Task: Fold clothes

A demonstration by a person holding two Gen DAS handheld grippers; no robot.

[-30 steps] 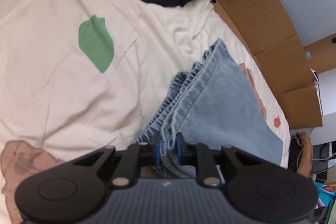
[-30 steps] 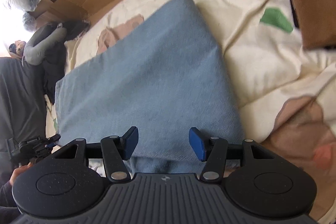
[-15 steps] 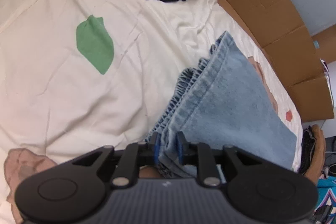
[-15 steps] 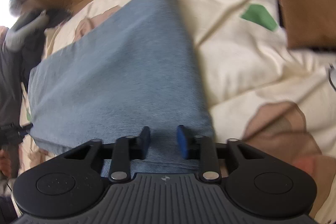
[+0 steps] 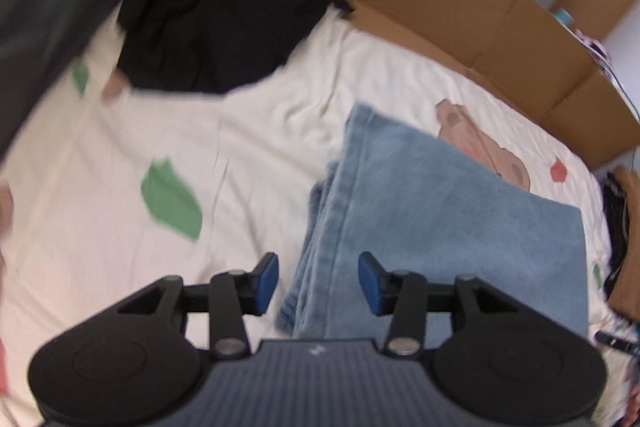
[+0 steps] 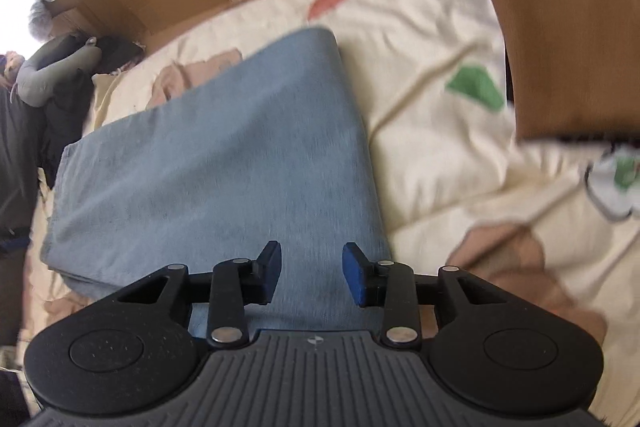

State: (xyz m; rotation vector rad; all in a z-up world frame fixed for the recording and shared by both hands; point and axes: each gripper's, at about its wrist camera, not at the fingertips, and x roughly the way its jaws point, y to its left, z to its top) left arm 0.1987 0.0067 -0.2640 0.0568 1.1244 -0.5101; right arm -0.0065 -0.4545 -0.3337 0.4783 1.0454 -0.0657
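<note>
Folded light-blue jeans [image 5: 440, 211] lie flat on a cream bedsheet [image 5: 260, 131] with green and pink prints. My left gripper [image 5: 318, 281] hovers above the waistband edge of the jeans, its jaws opening, the blue pads clear of the cloth. In the right wrist view the jeans [image 6: 216, 163] spread out as a smooth folded slab. My right gripper [image 6: 312, 275] hangs over their near end, its jaws opening, and nothing is pinched between the pads.
A black garment [image 5: 216, 27] is heaped at the far side of the bed. Flattened cardboard [image 5: 472, 19] lines the wall side. A brown cloth [image 6: 560, 11] hangs at the right in the right wrist view. A person's grey sleeve [image 6: 52, 75] shows at the left.
The left gripper let go of the jeans' waistband, opened and rose away from it. The right gripper narrowed over the jeans, then widened again.
</note>
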